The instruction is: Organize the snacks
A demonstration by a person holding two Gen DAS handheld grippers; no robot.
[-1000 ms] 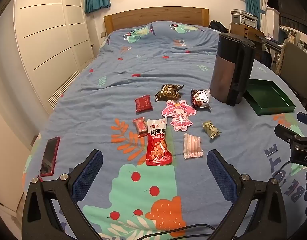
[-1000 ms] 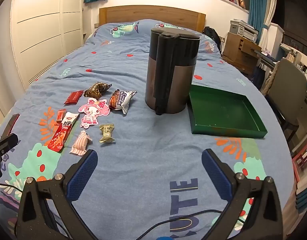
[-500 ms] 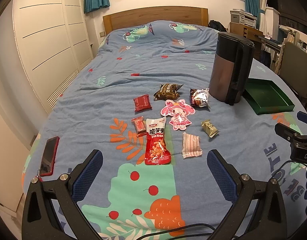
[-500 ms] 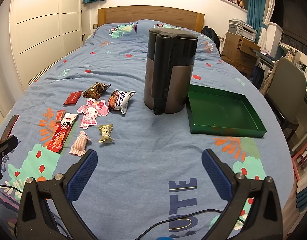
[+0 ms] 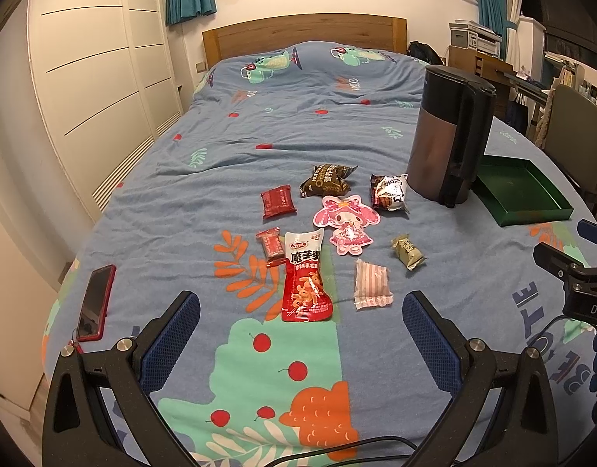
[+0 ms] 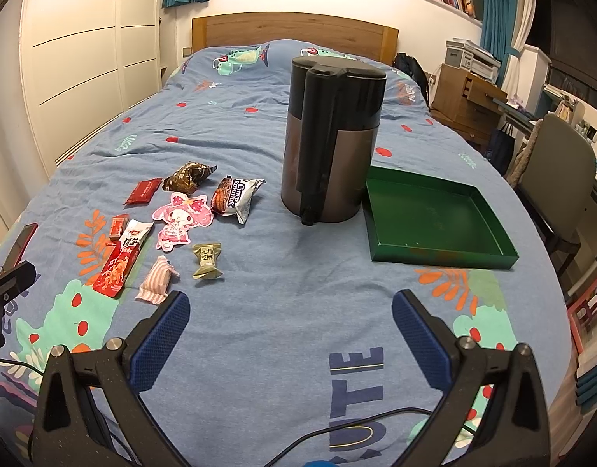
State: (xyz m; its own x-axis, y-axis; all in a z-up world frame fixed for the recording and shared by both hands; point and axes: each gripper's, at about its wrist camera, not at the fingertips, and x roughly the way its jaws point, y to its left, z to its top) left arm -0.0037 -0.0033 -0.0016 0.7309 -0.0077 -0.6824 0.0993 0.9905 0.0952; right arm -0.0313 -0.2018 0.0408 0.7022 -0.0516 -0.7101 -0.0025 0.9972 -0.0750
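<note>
Both the left gripper (image 5: 301,319) and right gripper (image 6: 290,313) are being held spread and empty above the bed (image 6: 259,311); snacks (image 6: 174,218) are lying left of the kettle (image 6: 331,140), which is blocking the tray (image 6: 434,210); "Кошупик" is being shown on one pack (image 6: 234,196)

Snack packets (image 5: 307,272) on bedspread (image 5: 259,132), left gripper (image 5: 301,313) (jaws apart)

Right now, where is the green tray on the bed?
In the right wrist view, the green tray lies right of centre on the bed, close beside the dark kettle, on the side away from the snacks.
</note>
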